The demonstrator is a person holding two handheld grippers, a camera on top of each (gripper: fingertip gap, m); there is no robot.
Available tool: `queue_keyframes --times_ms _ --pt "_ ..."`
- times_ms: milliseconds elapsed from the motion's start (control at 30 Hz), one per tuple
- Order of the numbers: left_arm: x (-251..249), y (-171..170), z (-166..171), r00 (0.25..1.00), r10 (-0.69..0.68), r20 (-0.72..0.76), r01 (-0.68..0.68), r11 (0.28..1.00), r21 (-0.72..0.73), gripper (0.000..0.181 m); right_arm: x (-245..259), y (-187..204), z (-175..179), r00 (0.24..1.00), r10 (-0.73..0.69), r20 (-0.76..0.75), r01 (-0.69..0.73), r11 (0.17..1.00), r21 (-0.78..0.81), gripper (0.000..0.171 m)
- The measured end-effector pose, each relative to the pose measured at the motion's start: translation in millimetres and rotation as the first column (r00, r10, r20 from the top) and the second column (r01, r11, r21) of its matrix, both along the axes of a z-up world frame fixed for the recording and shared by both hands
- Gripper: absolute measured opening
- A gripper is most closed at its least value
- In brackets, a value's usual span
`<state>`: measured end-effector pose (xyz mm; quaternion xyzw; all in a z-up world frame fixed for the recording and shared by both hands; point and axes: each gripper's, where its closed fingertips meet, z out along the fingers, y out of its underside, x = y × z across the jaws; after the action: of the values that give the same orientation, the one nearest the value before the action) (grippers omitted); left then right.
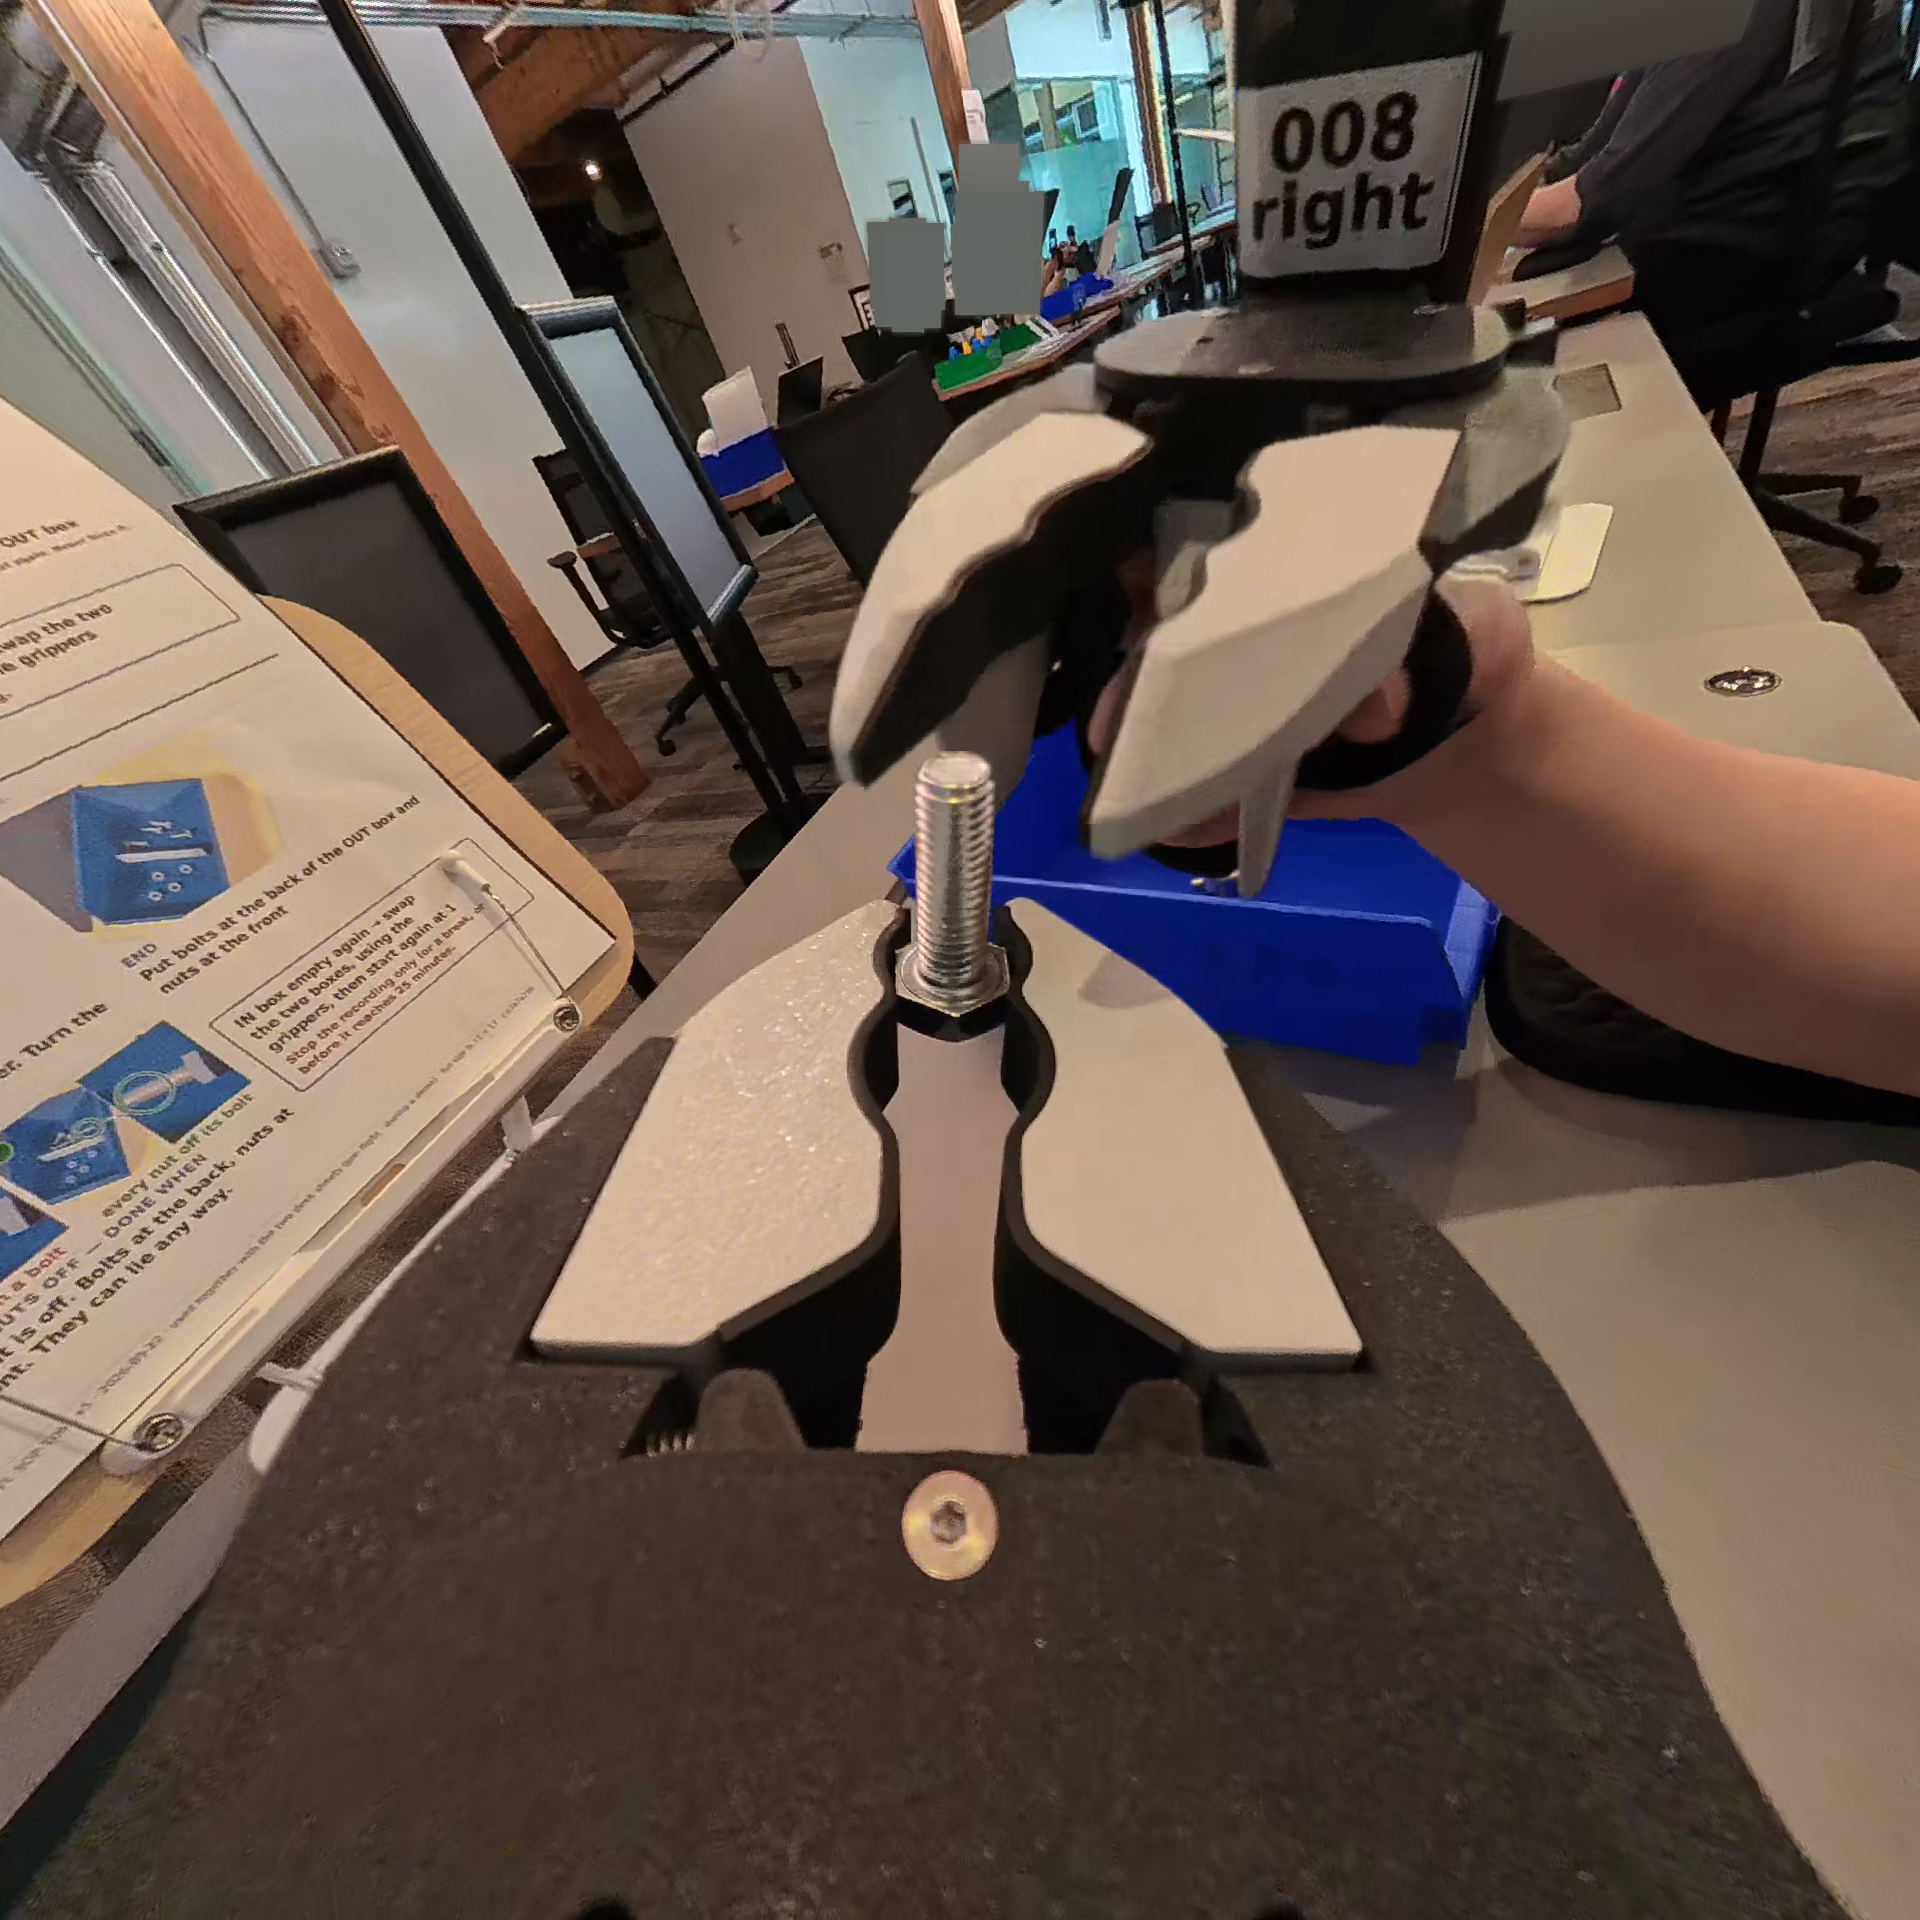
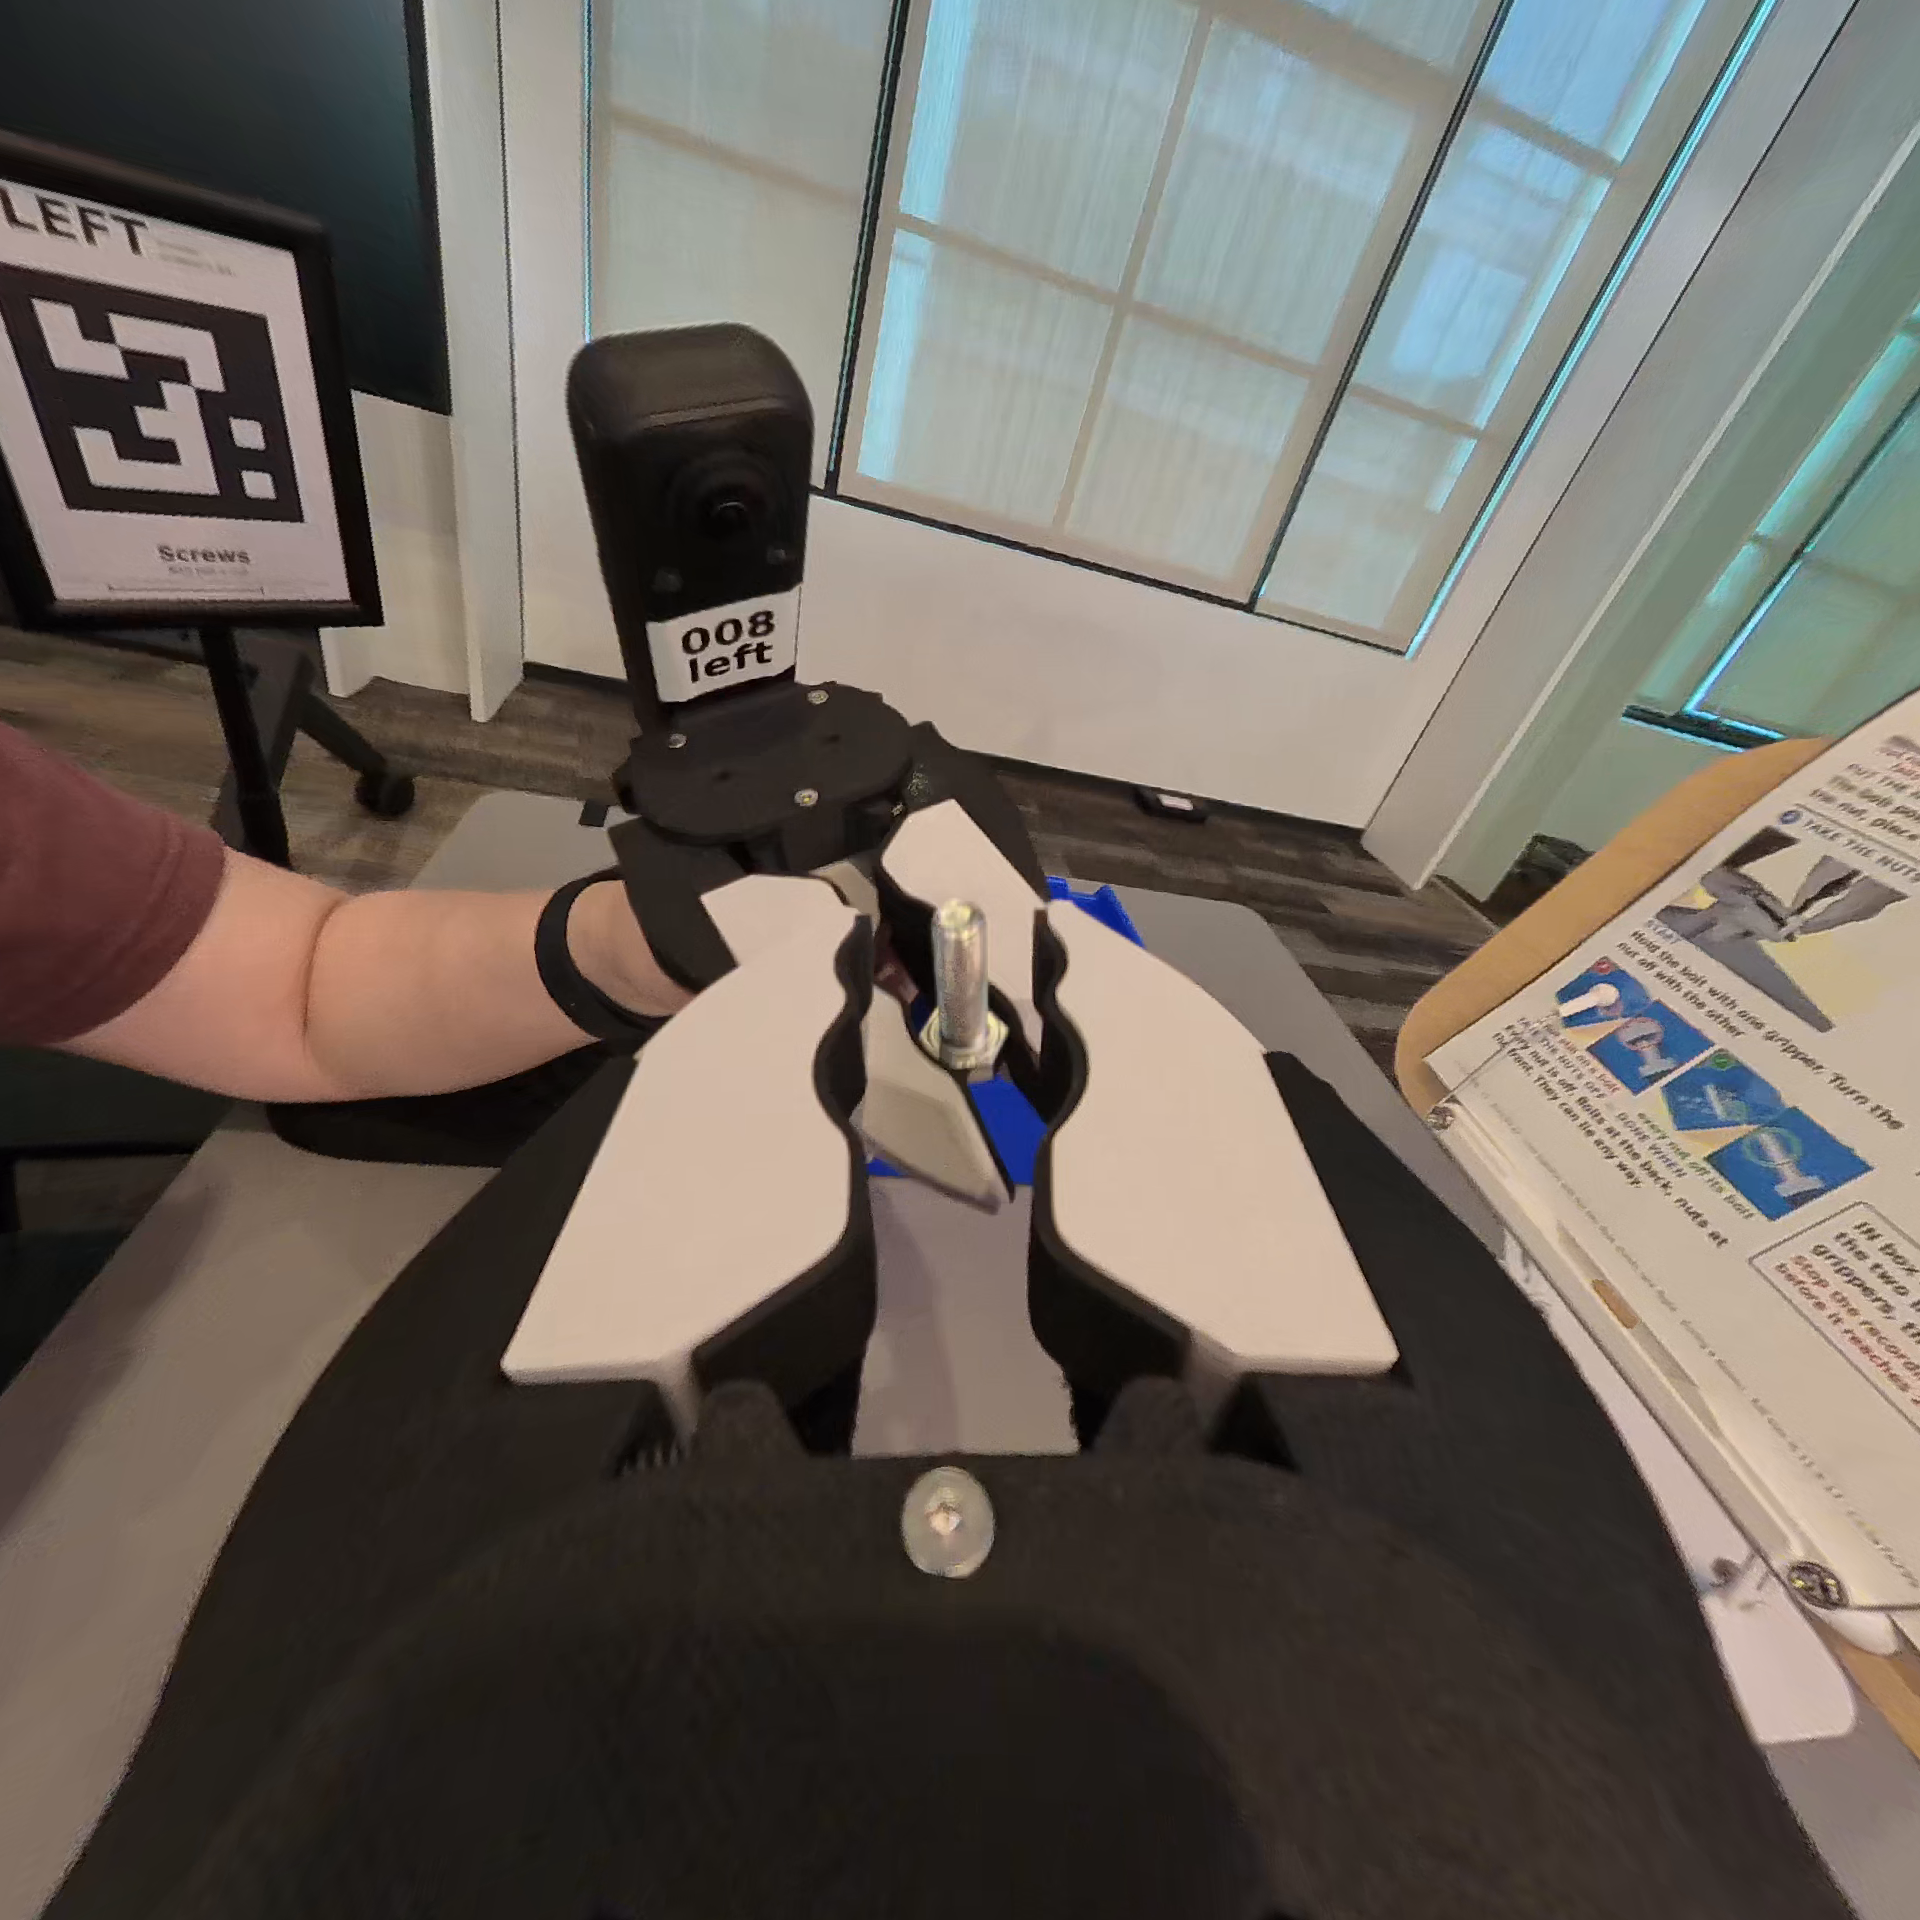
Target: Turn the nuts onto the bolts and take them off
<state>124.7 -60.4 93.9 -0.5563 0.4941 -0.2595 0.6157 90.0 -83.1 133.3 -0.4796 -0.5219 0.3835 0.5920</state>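
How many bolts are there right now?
1. The bolt stands upright between the left gripper's fingers, a nut low on its thread. The right gripper hangs open just above it. More may lie hidden inside the blue bin behind.

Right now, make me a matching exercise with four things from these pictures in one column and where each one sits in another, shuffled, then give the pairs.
Things
1. bolt
2. nut
3. blue bin
4. right hand-held gripper

Places or states
A. on the grey table, behind the bolt
B. threaded low on the bolt, at the left hand-held gripper fingertips
C. open, just above the bolt's tip
D. standing upright, threaded end up

Pairs: 1-D, 2-B, 3-A, 4-C
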Motion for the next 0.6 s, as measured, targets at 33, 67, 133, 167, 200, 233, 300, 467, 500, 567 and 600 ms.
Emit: queue_keyframes --times_ms 33,67,133,167,200,233,300,467,500,567,600 --pt "1.6 -0.7 -2.4 1.000 -0.003 -0.014 0.003 1.000 -0.002 0.015 -2.3 1.1 0.1 1.000 -0.017 -0.007 0.017 1.000 0.014 0.026" --pt "2.5 -0.7 -3.5 1.000 0.000 -0.021 0.000 1.000 0.001 0.015 -3.0 2.8 1.4 0.999 -0.036 -0.020 0.036 0.999 0.023 0.017" --pt "3.5 -1.3 -3.9 1.000 0.000 -0.022 0.000 1.000 0.006 0.015 -3.8 1.0 -1.4 1.000 -0.016 -0.001 0.016 1.000 -0.003 0.011" --pt "3.7 -1.8 -3.8 1.000 -0.004 -0.021 0.004 1.000 0.002 0.014 -2.9 1.0 -1.8 1.000 -0.010 0.004 0.010 1.000 -0.017 0.010" --pt "4.2 -2.3 -3.9 1.000 -0.009 -0.019 0.008 1.000 -0.002 0.015 -1.5 1.2 -1.0 1.000 -0.008 0.000 0.008 1.000 -0.019 0.010" --pt "4.6 -3.3 -3.0 1.000 -0.016 -0.011 0.016 1.000 -0.005 0.015 -0.7 0.7 -0.1 1.000 -0.003 -0.007 0.003 1.000 -0.021 0.010" --pt "4.7 -5.0 -0.6 1.000 -0.029 0.004 0.029 1.000 -0.005 0.015 -0.7 -1.1 2.2 0.999 0.019 -0.030 -0.020 0.999 -0.043 0.010" --pt "4.5 -8.0 1.4 0.999 -0.041 0.007 0.041 0.999 -0.002 0.020 -2.2 -6.5 4.9 0.996 0.066 -0.062 -0.070 0.996 -0.059 0.010" --pt "5.1 -8.6 0.9 0.999 -0.045 0.004 0.045 0.999 -0.003 0.020 -2.1 -8.2 5.4 0.995 0.074 -0.064 -0.077 0.996 -0.054 0.010" --pt "6.6 -10.7 0.6 0.998 -0.056 0.004 0.056 0.998 -0.004 0.020 -2.7 -10.7 5.8 0.994 0.090 -0.065 -0.094 0.994 -0.058 0.010" --pt "7.3 -11.7 0.8 0.998 -0.062 0.006 0.063 0.998 -0.004 0.020 -3.0 -11.8 5.9 0.993 0.099 -0.069 -0.103 0.993 -0.059 0.010"
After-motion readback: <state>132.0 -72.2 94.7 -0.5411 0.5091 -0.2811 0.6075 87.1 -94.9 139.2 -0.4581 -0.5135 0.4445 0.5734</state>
